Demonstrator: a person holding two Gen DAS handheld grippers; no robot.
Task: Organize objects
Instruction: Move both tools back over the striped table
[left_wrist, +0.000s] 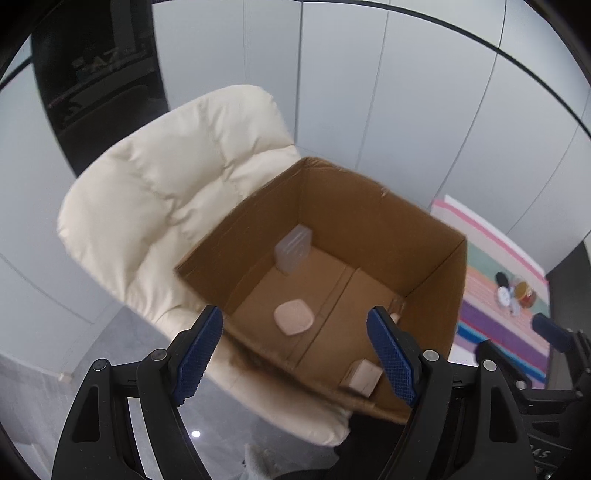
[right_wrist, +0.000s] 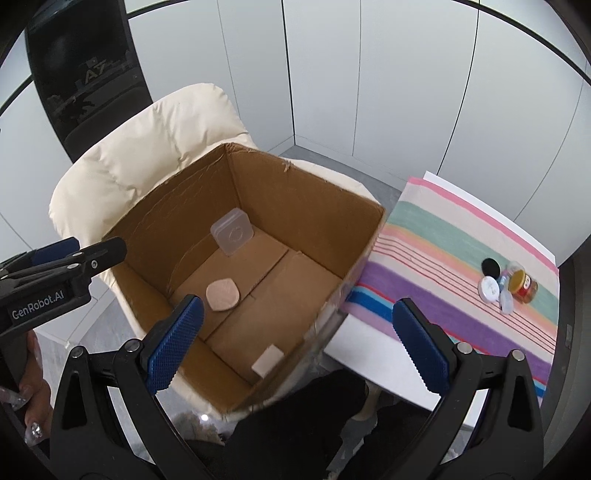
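Beyond the left gripper (left_wrist: 294, 354): cream padded chair (left_wrist: 162, 192) against grey wall panels, bearing an open cardboard box (left_wrist: 373, 214). Inside, ahead of wide, empty jaws: clear plastic case (left_wrist: 293, 250) leaning in the far corner, pink rounded pad (left_wrist: 293, 317), pale block (left_wrist: 362, 377). Right gripper (right_wrist: 306, 343) likewise gaping, empty, over the box's near right edge. Right of it: striped cloth (right_wrist: 443, 236), free along its near stripes. Clear only in the right view: small jars (right_wrist: 508, 286).

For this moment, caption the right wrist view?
Open right gripper above a cardboard box on a cream chair; small jars wait on striped cloth.
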